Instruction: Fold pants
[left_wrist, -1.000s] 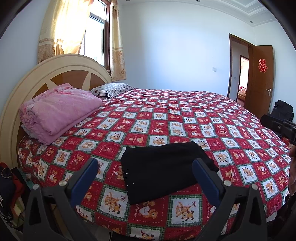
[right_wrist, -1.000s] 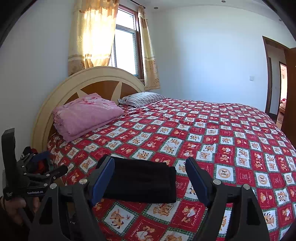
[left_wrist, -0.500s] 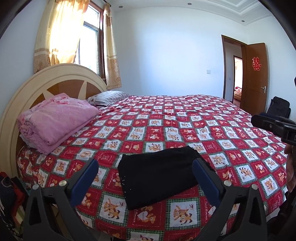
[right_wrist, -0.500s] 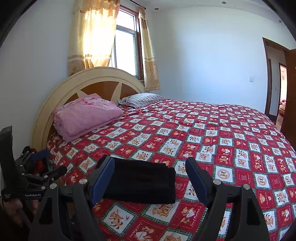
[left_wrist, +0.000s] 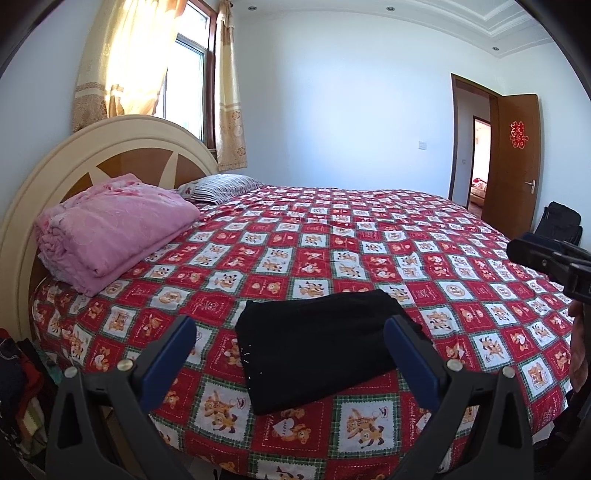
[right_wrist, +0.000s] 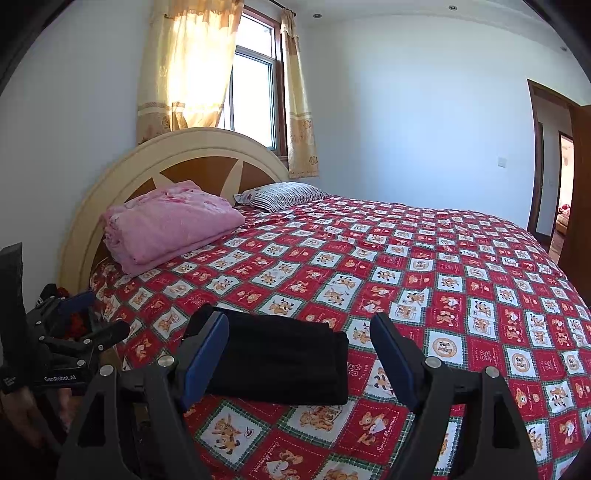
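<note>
Two black two-finger tongs with blue pads: the left gripper (left_wrist: 290, 356) and the right gripper (right_wrist: 297, 356) both stand wide apart, holding nothing, level above the near edge of the bed. One pair of black pants (left_wrist: 317, 343), folded into a flat rectangle, lies on the red teddy-bear patterned bedspread (left_wrist: 332, 251) near that edge. One folded pink blanket (left_wrist: 110, 229) and one striped pillow (left_wrist: 221, 186) sit by the cream arched wooden headboard (left_wrist: 122, 147). Both gripper bases are cut off below; the clothes heap at the left edge is hard to make out
</note>
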